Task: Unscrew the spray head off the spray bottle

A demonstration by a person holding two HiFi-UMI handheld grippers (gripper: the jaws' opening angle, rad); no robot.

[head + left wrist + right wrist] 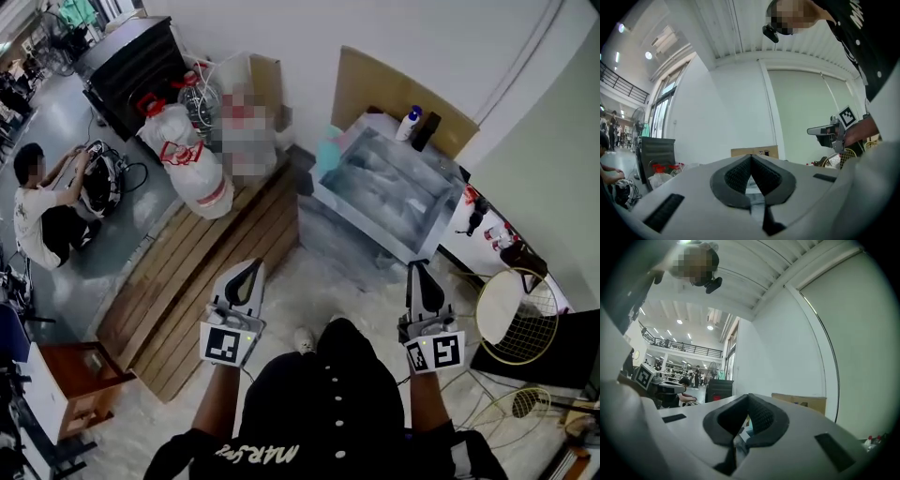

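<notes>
Smooth matt grey plastic shells the left hand-held gripper (249, 270) and the right hand-held gripper (420, 270); their pads (739, 174) look ribbed, black and rubbery. At ten o'clock lies a planked wooden platform (202, 277); at one o'clock a glossy tabletop (394, 197), backed by a matt cardboard sheet (375, 89).

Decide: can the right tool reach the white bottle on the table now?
Probably not yet: the right tool hangs short of the table, and the bottle stands at its far edge.

white spray bottle (408, 126), blue spray head (413, 112) on, upright, far edge of table (394, 187)
</notes>
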